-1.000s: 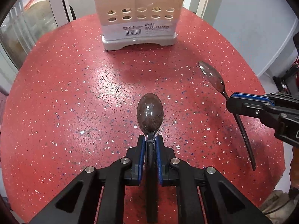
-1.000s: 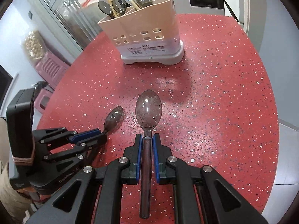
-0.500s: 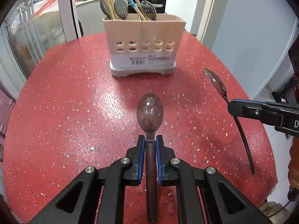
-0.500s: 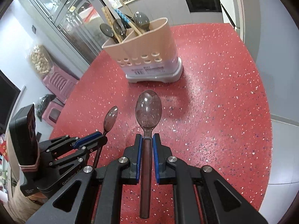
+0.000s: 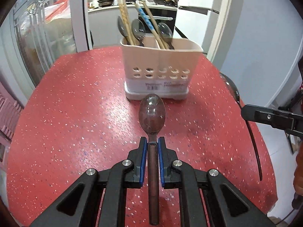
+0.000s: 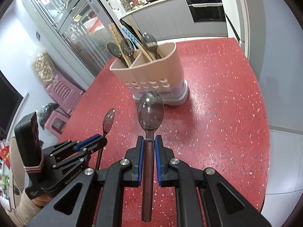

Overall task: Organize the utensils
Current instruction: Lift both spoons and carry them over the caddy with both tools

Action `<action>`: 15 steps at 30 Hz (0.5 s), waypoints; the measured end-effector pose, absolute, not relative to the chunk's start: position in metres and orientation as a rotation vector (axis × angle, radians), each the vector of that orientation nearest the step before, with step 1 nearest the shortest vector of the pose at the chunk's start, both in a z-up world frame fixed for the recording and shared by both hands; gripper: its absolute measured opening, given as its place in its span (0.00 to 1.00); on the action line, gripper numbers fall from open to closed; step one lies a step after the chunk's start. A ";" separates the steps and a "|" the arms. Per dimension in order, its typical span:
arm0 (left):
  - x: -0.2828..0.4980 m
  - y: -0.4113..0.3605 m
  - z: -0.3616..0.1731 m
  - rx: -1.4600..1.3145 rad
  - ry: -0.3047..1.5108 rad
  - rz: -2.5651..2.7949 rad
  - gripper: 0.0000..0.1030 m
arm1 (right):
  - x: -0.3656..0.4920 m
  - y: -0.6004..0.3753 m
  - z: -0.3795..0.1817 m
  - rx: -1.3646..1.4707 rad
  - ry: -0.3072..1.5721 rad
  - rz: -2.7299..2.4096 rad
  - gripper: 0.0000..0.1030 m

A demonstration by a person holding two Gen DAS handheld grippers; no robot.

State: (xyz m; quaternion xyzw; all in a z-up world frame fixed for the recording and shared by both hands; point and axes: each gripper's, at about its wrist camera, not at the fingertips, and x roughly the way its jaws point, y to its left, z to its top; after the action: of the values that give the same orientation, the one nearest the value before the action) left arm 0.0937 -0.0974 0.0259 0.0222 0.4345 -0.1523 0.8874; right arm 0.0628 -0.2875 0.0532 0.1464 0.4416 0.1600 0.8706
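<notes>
Both spoons are up off the table now, my left gripper and right gripper each clamped on one, caddy at the far edge; already crowded, bowls could snag the chopsticks

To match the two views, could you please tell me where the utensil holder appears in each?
Left wrist: holder upper centre, beyond the left gripper's spoon.
Right wrist: holder centre, slightly left, above the right gripper's spoon.
Shared landmark: red table.
</notes>
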 end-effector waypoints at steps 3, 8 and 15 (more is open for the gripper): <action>0.102 -0.089 0.034 0.024 0.875 -0.303 0.36 | 0.068 -0.288 0.061 0.296 0.904 0.336 0.12; 0.122 -0.076 0.052 -0.010 0.825 -0.273 0.36 | 0.085 -0.292 0.080 0.289 0.862 0.330 0.12; 0.154 -0.065 0.081 -0.050 0.758 -0.254 0.36 | 0.112 -0.296 0.102 0.290 0.817 0.328 0.12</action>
State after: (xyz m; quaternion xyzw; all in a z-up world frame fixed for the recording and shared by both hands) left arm 0.1544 -0.0650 0.0807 -0.0242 0.3690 -0.1234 0.9209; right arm 0.1120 -0.2959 0.1023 0.1397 0.3940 0.1581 0.8946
